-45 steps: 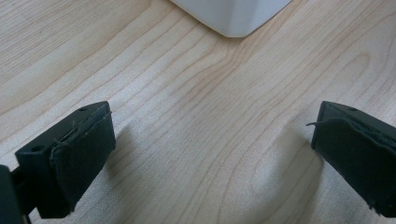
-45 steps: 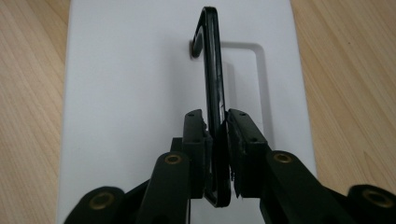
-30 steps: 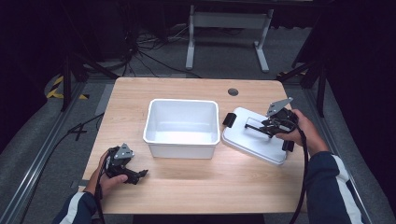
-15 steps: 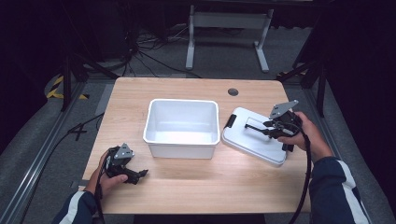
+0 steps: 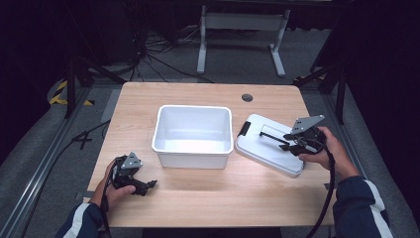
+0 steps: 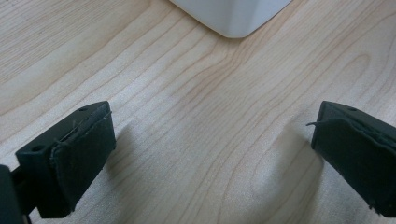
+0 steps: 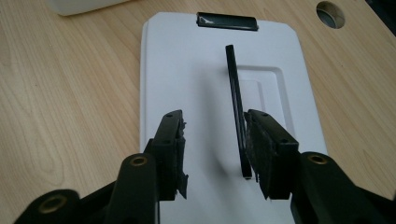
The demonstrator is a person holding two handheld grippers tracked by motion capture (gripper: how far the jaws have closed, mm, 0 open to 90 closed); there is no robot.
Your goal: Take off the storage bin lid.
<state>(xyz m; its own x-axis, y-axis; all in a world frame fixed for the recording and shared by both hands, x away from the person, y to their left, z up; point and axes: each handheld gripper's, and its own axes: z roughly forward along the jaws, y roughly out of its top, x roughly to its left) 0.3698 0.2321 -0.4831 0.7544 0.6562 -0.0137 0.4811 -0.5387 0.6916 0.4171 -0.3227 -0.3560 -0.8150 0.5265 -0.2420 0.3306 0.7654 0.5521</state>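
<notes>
A white lid (image 5: 262,148) lies flat on the wooden table, right of an empty white bin (image 5: 193,131). My right gripper (image 5: 286,139) hovers low over the lid. In the right gripper view it (image 7: 217,122) stands open astride the lid's thin black handle (image 7: 235,98). The handle stands raised on edge and rests against the inner pad of the right-hand jaw. A black latch (image 7: 227,21) sits at the lid's far end. My left gripper (image 5: 147,185) rests near the table's front left, wide open (image 6: 210,135) over bare wood, with the bin's corner (image 6: 233,18) ahead of it.
A round cable hole (image 5: 247,97) pierces the table behind the lid. A metal stand (image 5: 242,29) and cables lie on the floor beyond the far edge. Bare wood stretches along the front of the table (image 5: 223,198) between the two hands.
My right gripper has shifted slightly toward the near edge while staying over the lid's handle. The left gripper and the bin have not moved.
</notes>
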